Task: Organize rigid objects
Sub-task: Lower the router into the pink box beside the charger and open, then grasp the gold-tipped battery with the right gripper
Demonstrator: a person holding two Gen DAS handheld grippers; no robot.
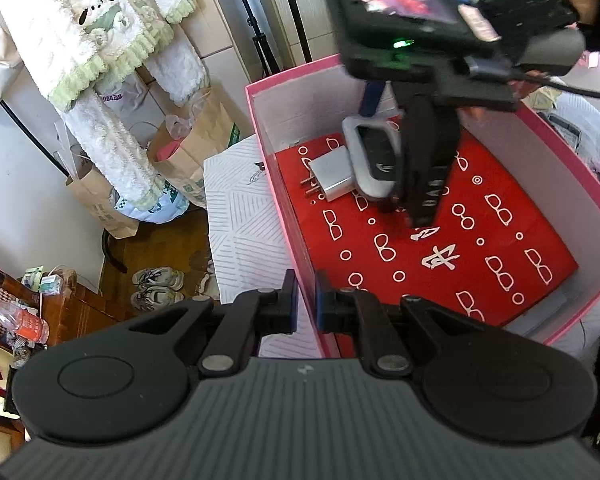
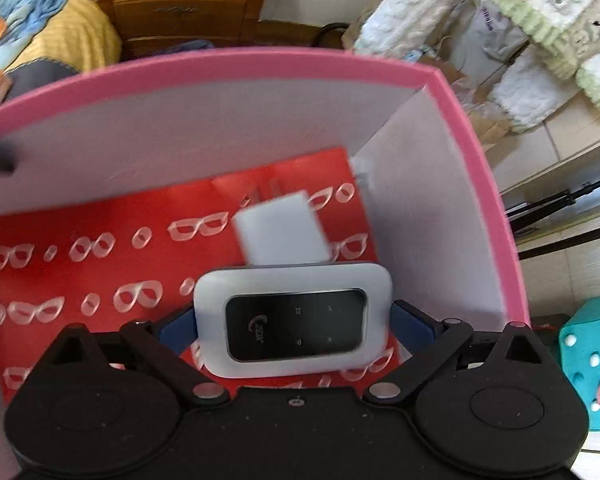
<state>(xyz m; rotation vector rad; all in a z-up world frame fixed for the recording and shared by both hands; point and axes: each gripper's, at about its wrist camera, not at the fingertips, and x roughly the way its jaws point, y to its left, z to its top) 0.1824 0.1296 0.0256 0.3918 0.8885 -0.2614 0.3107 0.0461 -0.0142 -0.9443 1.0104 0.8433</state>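
An open pink box [image 1: 300, 66] lined with red patterned paper [image 1: 420, 280] fills both views. My left gripper [image 1: 306, 306] is shut on the box's near-left wall, which runs between its blue pads. My right gripper [image 2: 294, 324] reaches down into the box, shut on a white pocket router [image 2: 294, 320] with a black screen; the blue pads press on its two short sides. From the left wrist, the router [image 1: 374, 156] hangs low over the liner. A white charger plug [image 1: 332, 174] lies on the liner right beside it, near the back corner [image 2: 280, 232].
The box stands on a white striped surface [image 1: 240, 220]. Paper bags [image 1: 188, 152], shoes [image 1: 156, 284] and a bottle [image 1: 20, 320] are on the floor to the left. A fluffy white garment [image 1: 100, 40] hangs above. A teal box [image 2: 592, 360] sits right of the pink box.
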